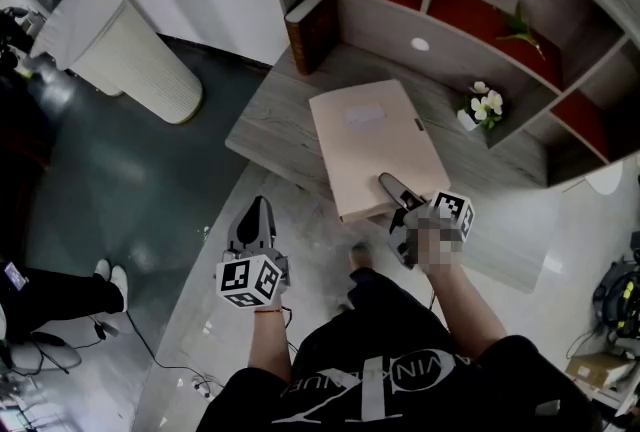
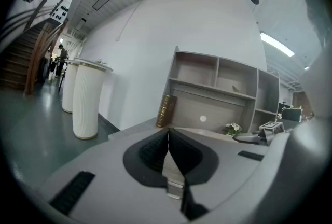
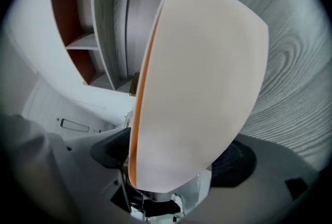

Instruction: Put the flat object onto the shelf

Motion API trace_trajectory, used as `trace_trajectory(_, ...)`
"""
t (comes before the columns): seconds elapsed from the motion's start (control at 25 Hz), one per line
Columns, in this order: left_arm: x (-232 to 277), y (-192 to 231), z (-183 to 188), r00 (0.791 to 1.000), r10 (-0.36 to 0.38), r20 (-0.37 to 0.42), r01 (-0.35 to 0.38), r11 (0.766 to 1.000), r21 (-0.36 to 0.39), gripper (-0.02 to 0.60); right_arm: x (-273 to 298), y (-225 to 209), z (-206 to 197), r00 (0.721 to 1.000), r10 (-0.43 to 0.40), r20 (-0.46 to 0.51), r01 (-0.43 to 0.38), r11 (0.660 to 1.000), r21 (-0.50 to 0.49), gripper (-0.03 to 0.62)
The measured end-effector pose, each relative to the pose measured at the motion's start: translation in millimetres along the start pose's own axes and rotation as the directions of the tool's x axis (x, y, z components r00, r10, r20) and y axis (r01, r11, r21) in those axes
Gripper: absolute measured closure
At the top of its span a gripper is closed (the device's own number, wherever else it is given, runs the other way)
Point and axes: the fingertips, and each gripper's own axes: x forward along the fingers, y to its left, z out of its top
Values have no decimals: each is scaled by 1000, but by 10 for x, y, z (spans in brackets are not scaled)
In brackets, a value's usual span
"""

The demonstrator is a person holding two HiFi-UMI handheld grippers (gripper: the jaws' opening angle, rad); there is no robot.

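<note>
Though unseen overhead, flat obj's [image 3: 207, 72] orange edge shows by right gripper [image 3: 175, 155].

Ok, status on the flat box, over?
Left gripper shut, empty. Right gripper open, straddling near corner of flat box. Flat box lying on shelf unit's ledge. Book and flowers stand clear.

The flat object [image 3: 202, 72] between the jaws of your right gripper [image 1: 390, 190] looks matt and smooth — card or plastic, you can't tell which. Past its tips, the shelf [image 3: 290, 62] shows grey wood grain — dull, unpolished.
</note>
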Motion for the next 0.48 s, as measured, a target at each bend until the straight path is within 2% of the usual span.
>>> trace_trajectory(0.2,0,5,-6,1000,-2,-5,2,1000,-9,575,-20,191,-97,993,8,-118,-27,988,-154,101)
trace_trajectory(0.48,8,5,12,1000,-8,-1,8,1000,-12,575,-102,297,-339,954,-6,-300,-110,923,-369,95)
